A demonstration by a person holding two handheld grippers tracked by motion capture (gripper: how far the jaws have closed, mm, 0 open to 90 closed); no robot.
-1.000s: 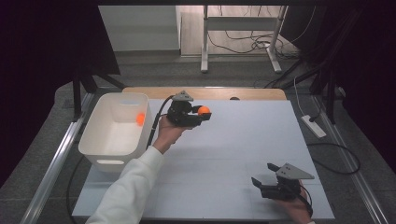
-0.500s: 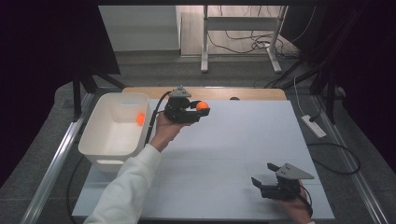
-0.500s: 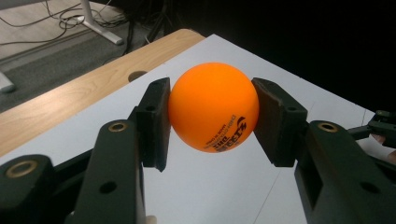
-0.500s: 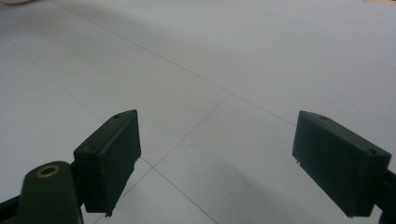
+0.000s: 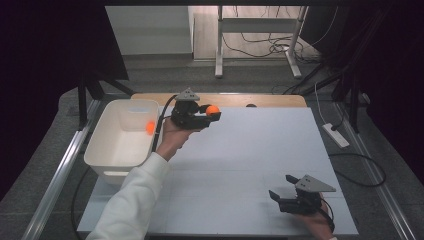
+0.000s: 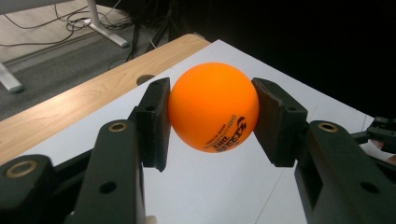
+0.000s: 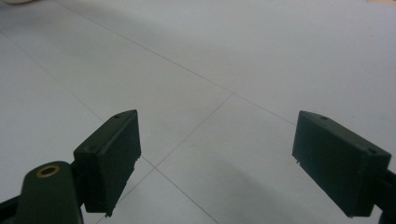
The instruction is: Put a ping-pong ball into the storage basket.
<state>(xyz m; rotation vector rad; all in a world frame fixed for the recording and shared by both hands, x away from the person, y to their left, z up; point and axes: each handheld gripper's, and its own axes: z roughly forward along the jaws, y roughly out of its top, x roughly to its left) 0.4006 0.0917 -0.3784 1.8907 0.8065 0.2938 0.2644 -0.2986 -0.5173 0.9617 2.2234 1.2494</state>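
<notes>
Left gripper (image 5: pixel 212 114) clamped on orange ping-pong ball (image 6: pixel 213 106), held above desk (image 5: pixel 260 150) beside white bin (image 5: pixel 120 150). Second orange ball (image 5: pixel 150 127) inside bin. Right gripper (image 7: pixel 219 163) jaws apart, low over desk.

A flat white table top (image 5: pixel 240 165) with faint seam lines carries the things, a light wooden strip (image 5: pixel 270 100) along its far edge. A white rectangular plastic bin (image 5: pixel 117 150) rests at its left edge.

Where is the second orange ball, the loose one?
In the high view it lies inside the white bin at the table's left, against the right wall: the loose ball.
</notes>
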